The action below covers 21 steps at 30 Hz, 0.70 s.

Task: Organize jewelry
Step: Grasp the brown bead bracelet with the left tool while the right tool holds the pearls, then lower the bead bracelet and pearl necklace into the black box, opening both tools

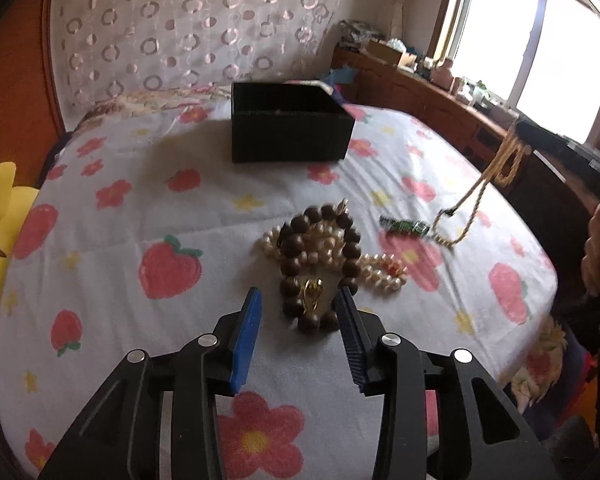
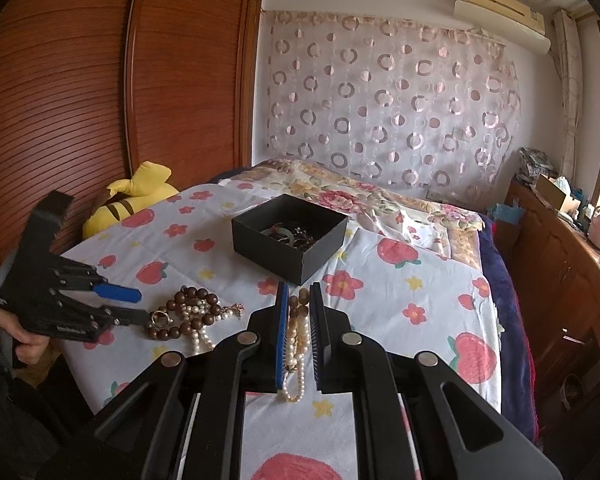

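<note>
A black open box [image 1: 288, 122] stands on the bed; the right wrist view shows jewelry inside the box [image 2: 288, 234]. A pile of dark wooden beads [image 1: 320, 264], a pearl strand [image 1: 380, 274] and a gold piece [image 1: 312, 292] lies on the sheet. My left gripper [image 1: 298, 302] is open, low over the near end of the pile; it also shows in the right wrist view [image 2: 142, 304]. My right gripper [image 2: 299, 300] is shut on a gold-and-pearl beaded necklace [image 2: 296, 344] that hangs from it; in the left wrist view this necklace [image 1: 496, 168] trails down to the sheet.
A small green object [image 1: 404, 226] lies right of the pile. A yellow plush toy [image 2: 136, 196] sits at the bed's left edge by the wooden wardrobe [image 2: 100, 100]. A cluttered wooden cabinet [image 2: 572, 248] runs along the right under the window.
</note>
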Each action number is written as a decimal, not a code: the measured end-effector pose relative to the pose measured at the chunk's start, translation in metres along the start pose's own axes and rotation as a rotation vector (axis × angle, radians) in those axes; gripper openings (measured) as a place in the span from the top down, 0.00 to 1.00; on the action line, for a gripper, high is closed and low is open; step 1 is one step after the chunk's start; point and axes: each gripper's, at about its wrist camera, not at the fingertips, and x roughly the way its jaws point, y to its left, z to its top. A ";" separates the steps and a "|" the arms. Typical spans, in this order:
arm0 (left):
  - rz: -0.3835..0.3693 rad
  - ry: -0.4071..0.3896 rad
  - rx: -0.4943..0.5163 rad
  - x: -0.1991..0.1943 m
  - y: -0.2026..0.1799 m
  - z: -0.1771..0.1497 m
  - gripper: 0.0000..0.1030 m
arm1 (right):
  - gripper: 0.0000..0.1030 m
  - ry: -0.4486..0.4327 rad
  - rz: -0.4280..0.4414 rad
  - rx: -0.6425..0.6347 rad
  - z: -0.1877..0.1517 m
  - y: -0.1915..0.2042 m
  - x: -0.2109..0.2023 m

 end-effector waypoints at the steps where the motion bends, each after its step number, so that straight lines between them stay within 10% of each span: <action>1: 0.000 -0.008 -0.002 -0.002 0.001 0.002 0.59 | 0.89 -0.002 0.001 0.002 0.001 -0.001 0.000; 21: -0.019 0.079 0.019 0.049 0.015 0.030 0.88 | 0.89 0.007 -0.001 0.003 -0.008 -0.002 0.001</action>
